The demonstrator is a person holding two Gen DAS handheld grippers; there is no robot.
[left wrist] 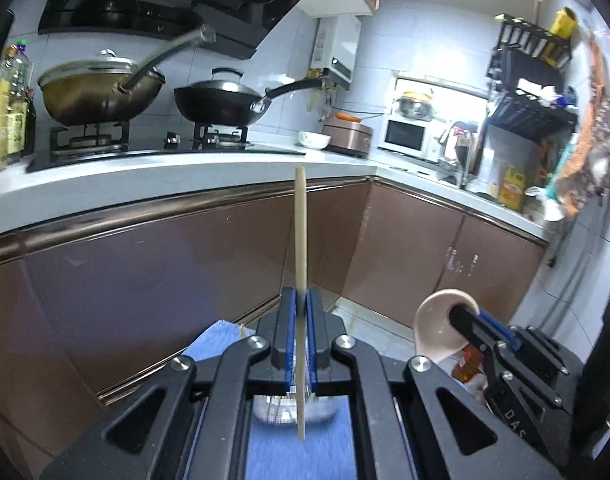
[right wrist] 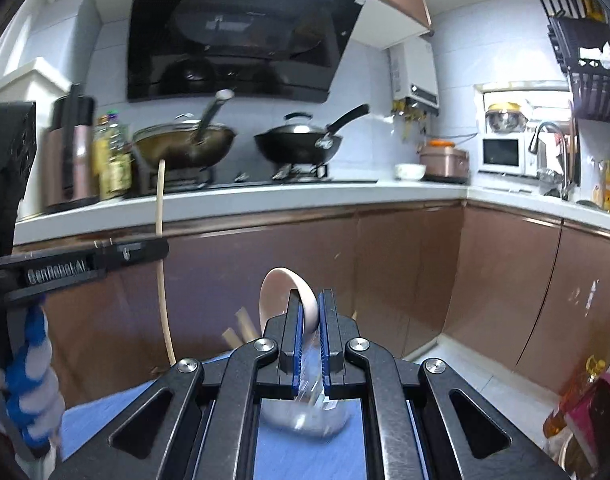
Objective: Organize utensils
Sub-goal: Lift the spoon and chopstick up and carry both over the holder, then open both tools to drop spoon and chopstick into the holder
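My left gripper (left wrist: 301, 300) is shut on a pale wooden chopstick (left wrist: 301, 240) that stands nearly upright, its tip level with the counter edge. It also shows in the right wrist view (right wrist: 159, 208), held by the left gripper (right wrist: 145, 249) at the left. My right gripper (right wrist: 309, 304) is shut on a pink spoon (right wrist: 281, 292), bowl end up. The spoon (left wrist: 437, 328) and right gripper (left wrist: 465, 316) show at lower right in the left wrist view. Below both grippers lies a blue cloth (left wrist: 301, 452) with a clear glass container (right wrist: 305, 412), blurred. Two more wooden stick ends (right wrist: 241, 328) poke up beside the spoon.
A white counter (left wrist: 185, 176) over brown cabinets (left wrist: 165, 272) runs ahead and turns right. On it are a stove with two woks (left wrist: 221, 100), bottles (left wrist: 13, 108), a white bowl (left wrist: 313, 139), a rice cooker and a microwave (left wrist: 405, 134). A black dish rack (left wrist: 533, 80) hangs at the right.
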